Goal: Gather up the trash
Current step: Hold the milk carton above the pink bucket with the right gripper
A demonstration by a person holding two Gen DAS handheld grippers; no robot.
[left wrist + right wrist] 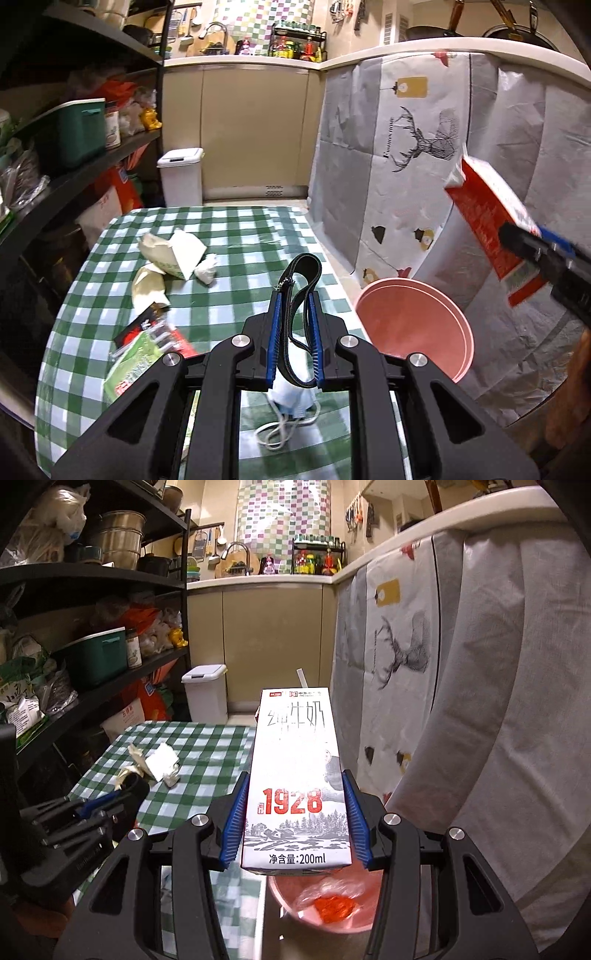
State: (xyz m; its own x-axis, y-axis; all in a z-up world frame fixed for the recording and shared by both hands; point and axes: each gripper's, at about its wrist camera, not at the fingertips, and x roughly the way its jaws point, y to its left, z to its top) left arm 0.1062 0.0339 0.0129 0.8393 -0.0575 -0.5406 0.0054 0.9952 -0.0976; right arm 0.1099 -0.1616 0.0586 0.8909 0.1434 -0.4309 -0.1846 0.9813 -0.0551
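Holding: two pieces of trash, one in each of my grippers.
Left gripper (295,317): my jaws stand nearly closed, pinching a black strap (301,273) that loops up past the tips at 12 o'clock.
Face mask (291,398): pale blue, hanging under the left jaws toward 6 o'clock, its white ear cord dangling over the cloth; whether the pads grip it too I cannot tell.
Right gripper (293,794): my jaws stand about half apart, both blue pads pressed flat on the sides of a milk carton (295,775).
Milk carton: upright, white with red digits, a straw sticking up at its top at 12 o'clock; in the left wrist view its red side shows at 3 o'clock.
Pink bucket (280,893): below the carton at 6 o'clock in the right wrist view, with a clear wrapper and something red inside (332,904); at 4 o'clock of my left jaws.
Table (240,229): green checked cloth under the left gripper.
Remaining trash: crumpled paper and cartons (173,258) at 10 o'clock on the cloth, flat wrappers (144,343) at 9 o'clock near the table edge.
White bin (181,177): on the floor beyond the table at 11 o'clock.
Shelf rack (92,646): along the left wall at 9 o'clock.
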